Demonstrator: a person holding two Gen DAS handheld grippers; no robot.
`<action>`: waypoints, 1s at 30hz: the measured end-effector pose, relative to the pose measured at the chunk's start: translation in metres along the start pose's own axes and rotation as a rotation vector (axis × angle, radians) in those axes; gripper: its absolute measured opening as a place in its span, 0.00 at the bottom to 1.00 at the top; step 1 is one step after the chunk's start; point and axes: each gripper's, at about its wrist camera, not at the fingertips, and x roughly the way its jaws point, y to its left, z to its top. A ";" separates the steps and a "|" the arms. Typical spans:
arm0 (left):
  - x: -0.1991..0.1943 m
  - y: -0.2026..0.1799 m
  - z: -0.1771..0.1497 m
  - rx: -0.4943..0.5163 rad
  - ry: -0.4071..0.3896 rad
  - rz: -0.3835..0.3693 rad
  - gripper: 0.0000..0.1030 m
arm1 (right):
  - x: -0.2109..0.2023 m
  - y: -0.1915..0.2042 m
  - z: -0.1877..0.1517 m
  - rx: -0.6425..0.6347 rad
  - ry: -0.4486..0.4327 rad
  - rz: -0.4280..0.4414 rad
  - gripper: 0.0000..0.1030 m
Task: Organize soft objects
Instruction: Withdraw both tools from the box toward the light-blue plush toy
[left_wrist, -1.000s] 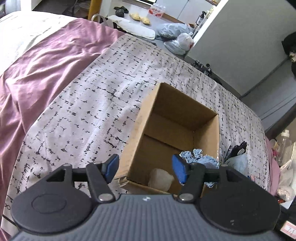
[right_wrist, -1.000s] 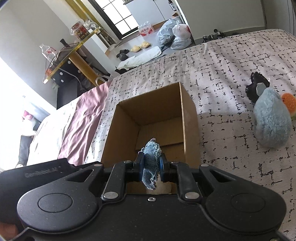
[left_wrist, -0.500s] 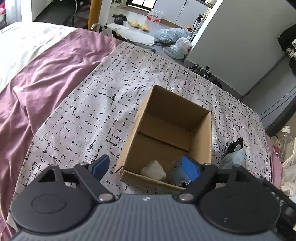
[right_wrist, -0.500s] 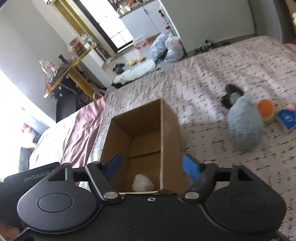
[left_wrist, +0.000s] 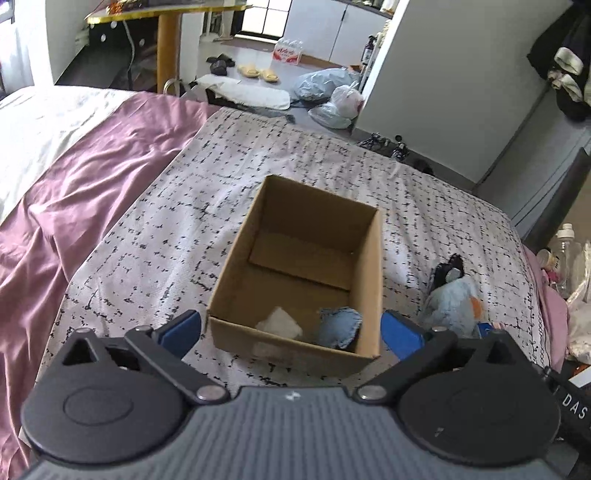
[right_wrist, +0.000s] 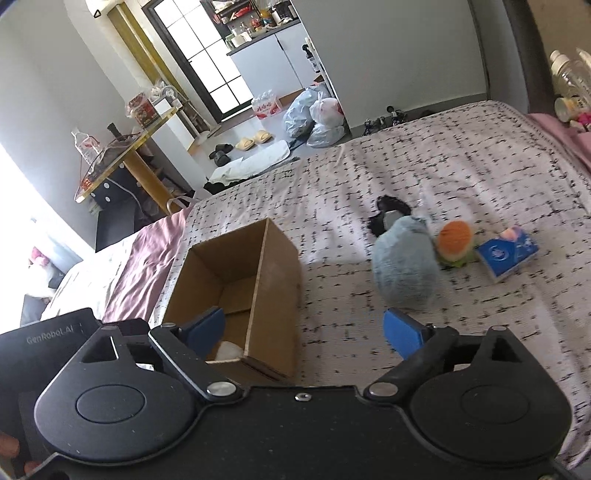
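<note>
Grey-blue rounded plush toy (right_wrist: 404, 267) — lies on the patterned bed cover, outside the open brown cardboard box (right_wrist: 273, 280), at one o'clock from the right tongs (right_wrist: 306, 328), long axis toward twelve. Right tongs nearer; left tongs (left_wrist: 291, 328) likewise released, jaws just opened, empty.

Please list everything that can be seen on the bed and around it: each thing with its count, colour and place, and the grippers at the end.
cardboard box: one, brown, open, on the patterned bedspread
white soft item: one, inside the box
blue cloth item: one, inside the box, beside the white one
plush toy: one, grey-blue, on the bedspread
orange toy: one, touching the plush
tissue pack: one, blue
black item: one, behind the plush
purple sheet: one
plastic bags: several, floor
slippers: yellow pair
left gripper: open, empty
right gripper: open, empty
</note>
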 end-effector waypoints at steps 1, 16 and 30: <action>-0.002 -0.004 -0.001 0.005 -0.009 -0.001 1.00 | -0.004 -0.003 0.000 -0.002 -0.004 0.003 0.91; -0.018 -0.054 -0.019 0.059 -0.082 -0.013 1.00 | -0.040 -0.047 -0.004 -0.036 -0.030 0.010 1.00; -0.009 -0.099 -0.035 0.188 -0.067 -0.019 1.00 | -0.046 -0.095 -0.001 0.030 -0.047 -0.021 1.00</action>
